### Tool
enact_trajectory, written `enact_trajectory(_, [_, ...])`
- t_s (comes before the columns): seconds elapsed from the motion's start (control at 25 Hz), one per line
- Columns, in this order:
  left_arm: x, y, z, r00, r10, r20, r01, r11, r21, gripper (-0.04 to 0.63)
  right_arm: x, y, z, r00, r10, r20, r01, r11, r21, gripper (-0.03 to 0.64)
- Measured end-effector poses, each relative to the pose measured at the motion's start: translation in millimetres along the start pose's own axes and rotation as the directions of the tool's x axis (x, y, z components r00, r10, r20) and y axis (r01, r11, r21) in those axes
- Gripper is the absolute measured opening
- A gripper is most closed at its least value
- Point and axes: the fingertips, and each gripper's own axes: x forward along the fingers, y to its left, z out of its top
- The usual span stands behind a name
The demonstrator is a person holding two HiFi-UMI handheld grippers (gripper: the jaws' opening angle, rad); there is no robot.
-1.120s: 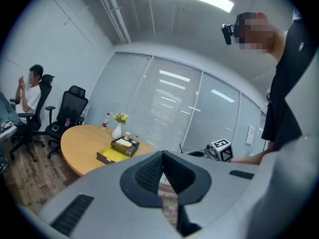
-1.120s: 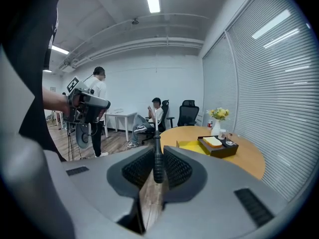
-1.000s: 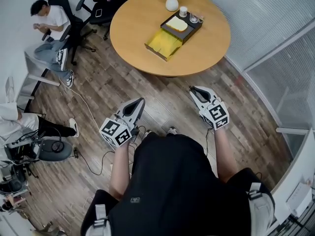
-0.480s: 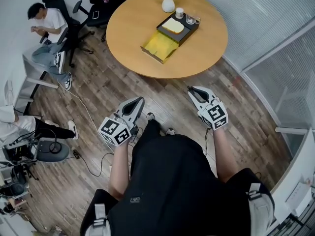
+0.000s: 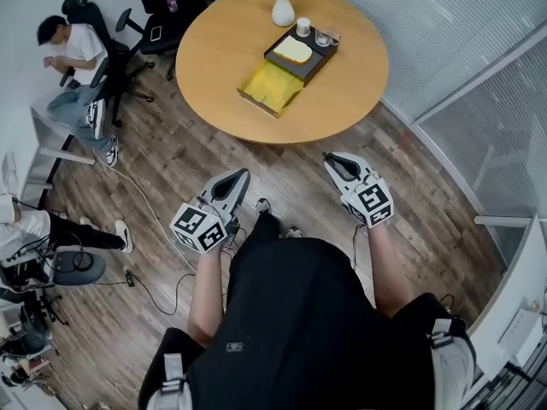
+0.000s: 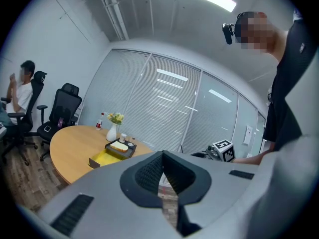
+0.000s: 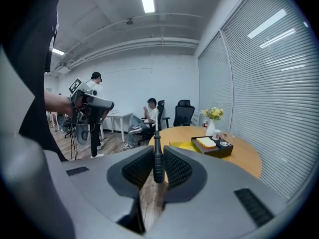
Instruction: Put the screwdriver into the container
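Note:
My right gripper point(image 5: 332, 159) is shut on a screwdriver point(image 7: 157, 159), whose dark handle stands upright between the pads with the thin shaft rising above. The left gripper point(image 5: 242, 176) is shut with nothing in it, its tips meeting in the left gripper view point(image 6: 162, 156). Both are held over the wooden floor, short of the round table point(image 5: 342, 101). On that table lies an open yellow container point(image 5: 272, 86), also seen in the right gripper view point(image 7: 182, 145). Touching its far end is a black tray point(image 5: 318, 56) with a cream block.
A white vase with flowers point(image 5: 283, 8) and cups point(image 5: 303, 27) stand behind the tray. A seated person point(image 5: 73, 54) and black office chairs point(image 5: 158, 7) are at the left. A glass wall with blinds point(image 5: 461, 49) runs along the right. Cables point(image 5: 145, 203) lie on the floor.
The table and the seated person have slid up and left in the head view. A foot now shows between the grippers. Both grippers keep their pose, the screwdriver still held.

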Motion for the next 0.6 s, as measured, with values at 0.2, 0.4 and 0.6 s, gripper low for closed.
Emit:
enact_trajectory(0.2, [2.6, 15.1, 1.7, 1.0, -0.011, -0.004, 0.011, 1.0, -0.013, 0.005, 15.2, 0.0, 6.0, 1.0, 0.007, -0.015, -0.007, 1.0, -0.013, 0.056])
enact_trajectory(0.4, [4.9, 35.1, 5.7, 1.0, -0.02, -0.008, 0.02, 0.999, -0.029, 0.005, 31.7, 0.0, 12.3, 0.999, 0.011, -0.036, -0.012, 1.0, -0.026, 0.055])
enact_trajectory(0.6, [11.9, 54.7, 8.4, 0.999, -0.039, -0.012, 0.038, 0.998, -0.039, 0.005, 50.0, -2.1, 4.7, 0.998, 0.005, -0.063, -0.008, 0.999, -0.047, 0.056])
